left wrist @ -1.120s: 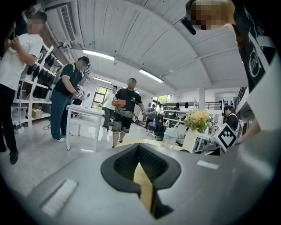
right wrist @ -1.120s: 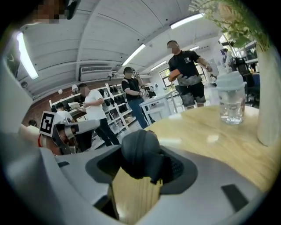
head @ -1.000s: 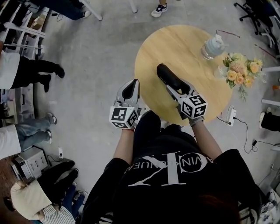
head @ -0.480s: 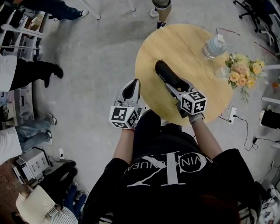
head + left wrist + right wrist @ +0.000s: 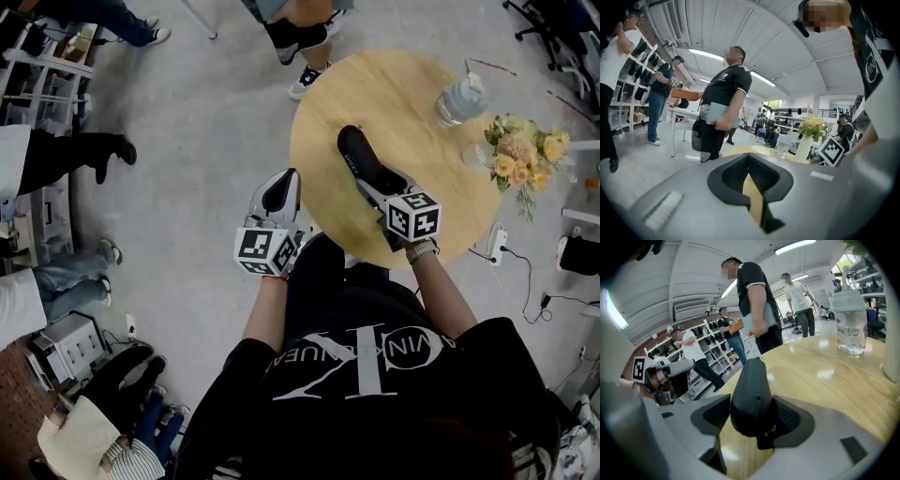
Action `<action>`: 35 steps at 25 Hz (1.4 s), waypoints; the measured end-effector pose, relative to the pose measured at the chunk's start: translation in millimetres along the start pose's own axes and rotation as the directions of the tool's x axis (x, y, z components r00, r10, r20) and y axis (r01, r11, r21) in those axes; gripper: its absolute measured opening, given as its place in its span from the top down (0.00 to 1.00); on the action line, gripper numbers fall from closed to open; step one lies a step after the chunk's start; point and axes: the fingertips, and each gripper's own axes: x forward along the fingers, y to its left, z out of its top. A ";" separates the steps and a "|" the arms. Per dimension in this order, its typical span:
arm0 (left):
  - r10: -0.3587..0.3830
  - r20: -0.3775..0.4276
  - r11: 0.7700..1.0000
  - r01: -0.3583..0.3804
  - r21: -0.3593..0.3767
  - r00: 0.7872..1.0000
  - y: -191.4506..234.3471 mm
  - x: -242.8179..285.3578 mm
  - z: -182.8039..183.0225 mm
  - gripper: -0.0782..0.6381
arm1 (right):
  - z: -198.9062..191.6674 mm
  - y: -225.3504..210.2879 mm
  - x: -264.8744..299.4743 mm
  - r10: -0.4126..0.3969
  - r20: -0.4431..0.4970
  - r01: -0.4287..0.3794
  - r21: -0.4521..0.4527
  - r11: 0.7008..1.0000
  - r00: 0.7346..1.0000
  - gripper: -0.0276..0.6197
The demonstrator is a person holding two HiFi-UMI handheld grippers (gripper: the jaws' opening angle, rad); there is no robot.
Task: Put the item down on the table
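Grip first — we see our right claw (image 5: 373,184) pinching a dark, elongated item (image 5: 356,153) over the middle of the round wooden worktop (image 5: 394,89); whether it touches the wood we cannot tell. Our left claw (image 5: 279,195) is pressed together, empty, beside the worktop's near-left edge.

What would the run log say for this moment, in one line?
right tool: shut on black item | black item: over table, contact unclear | left tool: shut, empty, beside table
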 end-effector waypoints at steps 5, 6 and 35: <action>0.002 0.001 1.000 -0.002 -0.007 1.000 -2.9 -0.6 -0.7 0.87 | 3.2 -3.8 -3.5 -0.011 0.005 0.011 0.001 1.000 1.000 0.55; 0.001 0.002 1.000 -0.001 -0.008 1.000 -3.9 -0.7 -0.5 0.88 | 3.5 -4.2 -4.4 -0.013 0.005 0.013 0.001 1.000 1.000 0.55; 0.027 0.081 1.000 -0.028 0.011 0.996 -29.9 -6.2 24.7 0.87 | 74.2 0.9 -73.5 -0.036 0.237 0.084 -0.198 0.977 0.971 0.86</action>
